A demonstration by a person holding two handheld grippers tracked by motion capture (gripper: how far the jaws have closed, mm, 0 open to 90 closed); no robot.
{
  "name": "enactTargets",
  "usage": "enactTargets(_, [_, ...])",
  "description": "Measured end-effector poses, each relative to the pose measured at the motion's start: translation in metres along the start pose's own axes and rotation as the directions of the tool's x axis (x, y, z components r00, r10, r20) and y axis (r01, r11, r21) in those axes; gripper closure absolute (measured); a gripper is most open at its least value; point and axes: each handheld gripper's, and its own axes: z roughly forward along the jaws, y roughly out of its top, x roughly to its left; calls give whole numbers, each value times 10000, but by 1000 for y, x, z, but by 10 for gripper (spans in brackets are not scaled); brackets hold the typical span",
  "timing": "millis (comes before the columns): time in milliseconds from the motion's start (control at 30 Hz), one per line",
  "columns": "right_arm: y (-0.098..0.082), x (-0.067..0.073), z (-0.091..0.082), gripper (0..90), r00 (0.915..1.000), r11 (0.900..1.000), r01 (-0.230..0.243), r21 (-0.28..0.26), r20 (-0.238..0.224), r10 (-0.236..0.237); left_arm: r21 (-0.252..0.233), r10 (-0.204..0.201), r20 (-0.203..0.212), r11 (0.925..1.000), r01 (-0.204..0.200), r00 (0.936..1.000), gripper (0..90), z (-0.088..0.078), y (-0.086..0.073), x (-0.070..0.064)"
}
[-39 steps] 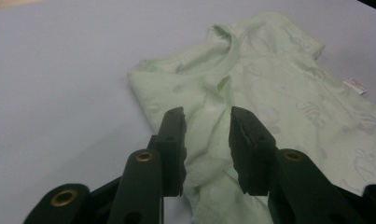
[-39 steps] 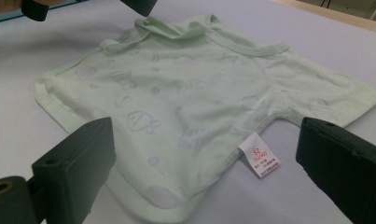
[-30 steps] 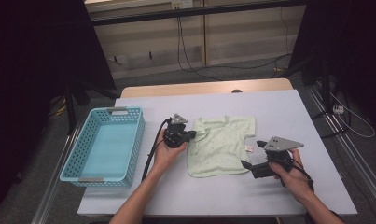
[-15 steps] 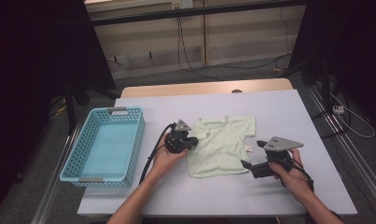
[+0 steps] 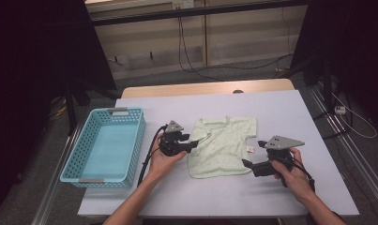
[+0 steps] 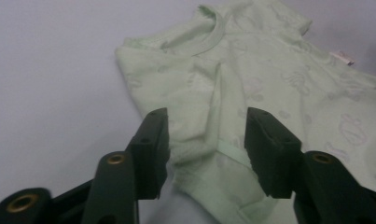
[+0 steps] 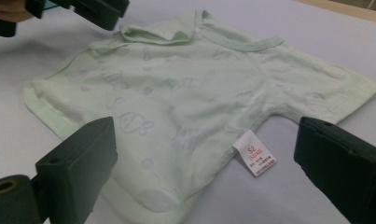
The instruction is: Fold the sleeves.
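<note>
The small pale-green printed cotton baby shirt [image 5: 223,145] lies flat mid-tabletop [image 5: 280,108], one sleeve folded over. The left tongs [image 6: 205,140] have just been opening, parted astride that sleeve's fold; the right tongs [image 7: 209,163] gape wide at the shirt's other edge beside its white tag [image 7: 254,159].
</note>
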Motion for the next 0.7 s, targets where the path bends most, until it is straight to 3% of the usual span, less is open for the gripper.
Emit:
enactTargets(200, [1,-1,-1,58,10000,9999,1,-167,82,0,-111,104,-149,9999,-106,9998,212,-19,-3,-7])
enactTargets(300, [1,0,-1,66,9999,9996,-61,-288,-110,58,-323,590,-272,9977,-599,9979,168,-31,-8,-16])
enactTargets(400, [2,1,-1,66,9999,9994,-88,-343,-125,84,-631,386,-347,9972,-408,9987,36,-44,-13,-19])
enactTargets(533, [5,-2,-1,76,9997,9982,-237,-555,77,242,-1363,452,-938,9890,-578,9946,35,-60,-22,-18])
enactTargets(600, [8,-4,-1,98,9996,9987,-264,-443,78,268,-1514,541,-895,9862,-673,9945,38,-67,-24,-17])
enactTargets(700, [12,-6,1,93,9994,9985,-309,-441,108,314,-1688,424,-1349,9835,-651,9899,40,-75,-28,-19])
